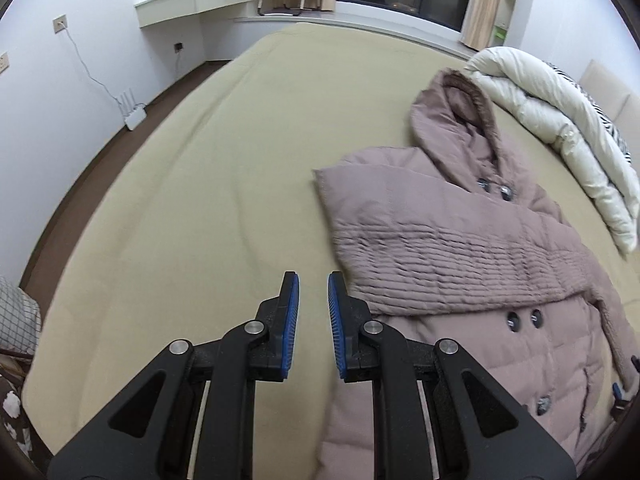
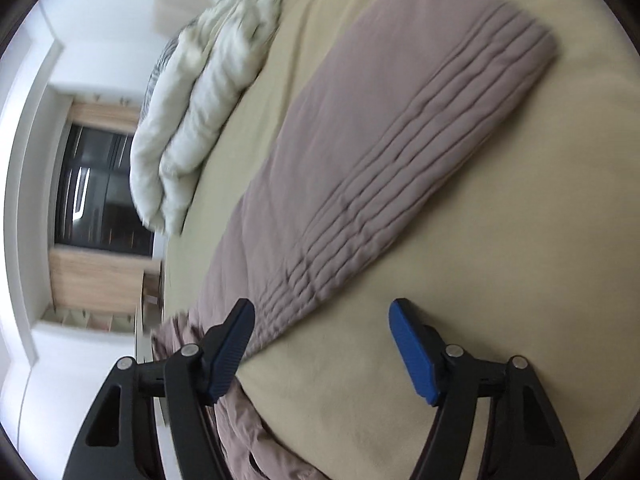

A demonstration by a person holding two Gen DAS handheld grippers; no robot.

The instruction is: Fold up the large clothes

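A mauve quilted hooded coat (image 1: 460,248) lies button side up on the beige bed (image 1: 180,200). Its hood (image 1: 452,120) points toward the far side, and one sleeve is folded across the chest. My left gripper (image 1: 313,280) hovers just left of the coat's near edge. Its blue pads stand a narrow gap apart with nothing between them. In the right wrist view, which is rolled sideways, the other sleeve (image 2: 400,128) stretches out flat over the bed (image 2: 480,260). My right gripper (image 2: 320,308) is open wide above the sheet beside that sleeve and holds nothing. Its left finger hangs over the sleeve's near end.
A rolled white duvet (image 1: 560,120) lies along the bed's far right side, close to the hood, and shows again as the duvet (image 2: 192,100). A checked pillow (image 1: 16,312) sits at the left edge. On the floor by the wall is a white router (image 1: 134,118).
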